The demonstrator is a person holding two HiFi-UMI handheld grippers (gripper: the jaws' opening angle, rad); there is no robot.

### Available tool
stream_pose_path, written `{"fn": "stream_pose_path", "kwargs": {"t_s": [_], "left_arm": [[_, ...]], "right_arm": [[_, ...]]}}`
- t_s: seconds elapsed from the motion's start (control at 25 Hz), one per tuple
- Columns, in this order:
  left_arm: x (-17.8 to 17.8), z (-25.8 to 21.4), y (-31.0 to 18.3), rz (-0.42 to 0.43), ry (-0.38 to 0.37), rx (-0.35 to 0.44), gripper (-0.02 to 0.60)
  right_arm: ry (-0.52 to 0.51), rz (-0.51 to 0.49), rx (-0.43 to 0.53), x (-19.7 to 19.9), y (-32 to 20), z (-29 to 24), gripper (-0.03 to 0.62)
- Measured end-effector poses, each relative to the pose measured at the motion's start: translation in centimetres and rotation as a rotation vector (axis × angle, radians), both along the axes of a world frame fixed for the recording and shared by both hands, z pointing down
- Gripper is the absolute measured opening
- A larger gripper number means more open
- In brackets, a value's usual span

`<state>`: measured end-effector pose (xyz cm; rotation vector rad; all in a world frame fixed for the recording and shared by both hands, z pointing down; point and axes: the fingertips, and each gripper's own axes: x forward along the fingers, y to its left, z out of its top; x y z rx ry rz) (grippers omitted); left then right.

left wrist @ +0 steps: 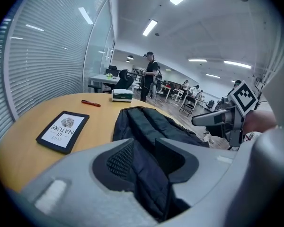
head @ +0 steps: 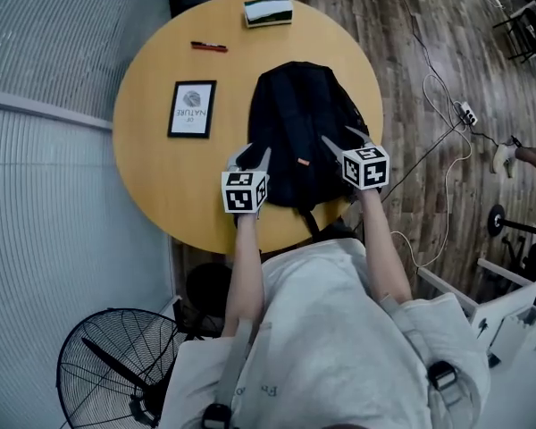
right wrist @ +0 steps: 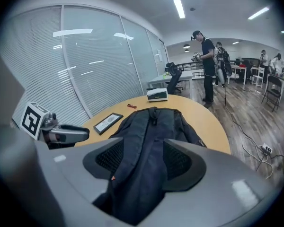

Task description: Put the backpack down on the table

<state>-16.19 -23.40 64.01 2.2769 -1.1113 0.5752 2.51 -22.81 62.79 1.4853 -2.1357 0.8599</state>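
At the near right rim of the round table lies the black backpack, its near end at the edge with a strap hanging over. The left gripper pinches a fabric fold, and the right gripper, jaws wide, clamps a thicker one. Bare wood lies between the backpack and the framed card — a pen and a box sit near the far rim.
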Motion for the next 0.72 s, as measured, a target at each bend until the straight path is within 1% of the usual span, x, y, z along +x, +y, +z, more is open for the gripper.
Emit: {"fn": "stream_pose_path", "kwargs": {"t_s": [0.16,0.36,0.52,0.72], "left_arm": [[-0.5,-1.0,1.0,0.018,0.002,0.015,0.147],[-0.7,-1.8,2.5,0.043,0.01,0.036,0.147],[-0.9,-2.4,3.6,0.02,0.007,0.05,0.147],[-0.1,-3.2,5.8,-0.032,0.01,0.06,0.147]], "right_arm": [[0.002,0.013,0.029,-1.3,1.8,-0.9,0.249],[0.003,0.035,0.043,-1.9,3.6,-1.2,0.232],[-0.01,0.023,0.041,-1.9,5.0,-1.1,0.226],[-0.035,-0.016,0.045,-1.0,6.5,-1.6,0.216]]}}
